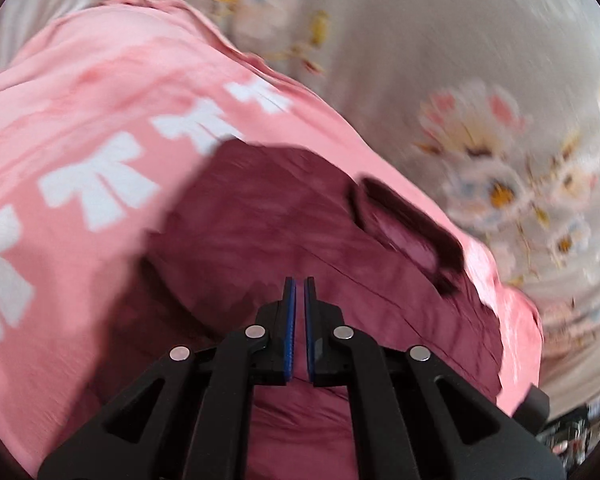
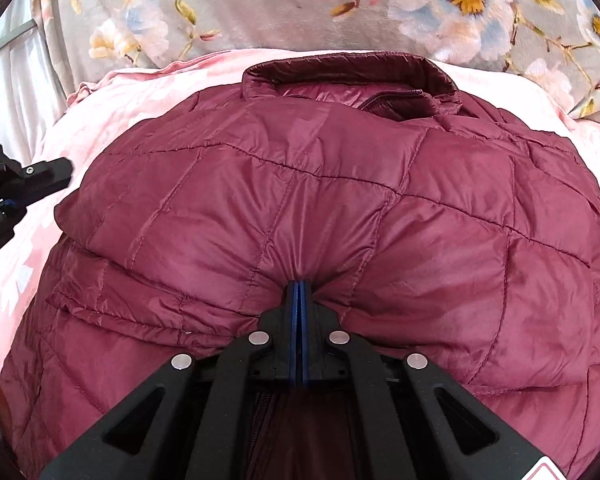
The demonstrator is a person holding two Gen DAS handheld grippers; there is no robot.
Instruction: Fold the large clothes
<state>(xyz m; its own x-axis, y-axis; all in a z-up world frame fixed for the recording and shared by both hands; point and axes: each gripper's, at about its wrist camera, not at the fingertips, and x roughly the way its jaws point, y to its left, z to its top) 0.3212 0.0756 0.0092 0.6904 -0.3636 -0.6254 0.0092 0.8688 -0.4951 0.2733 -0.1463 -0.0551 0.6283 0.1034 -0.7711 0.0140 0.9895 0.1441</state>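
Observation:
A maroon quilted jacket (image 2: 340,184) lies folded on a pink cloth with white bow prints (image 1: 100,100), its collar (image 2: 340,66) at the far end. My right gripper (image 2: 299,283) is shut on a pinch of the jacket's near fabric, which puckers around the blue pads. In the blurred left wrist view my left gripper (image 1: 299,280) hovers above the jacket (image 1: 260,220), its jaws shut to a thin slit with nothing between them. The left gripper (image 2: 4,200) also shows at the left edge of the right wrist view, over the pink cloth (image 2: 120,96) and apart from the jacket.
A grey blanket with a large flower print (image 2: 300,8) covers the bed beyond and around the pink cloth. White fabric (image 2: 8,80) hangs at the far left. Dark clutter (image 1: 580,432) lies past the bed's edge at the lower right of the left wrist view.

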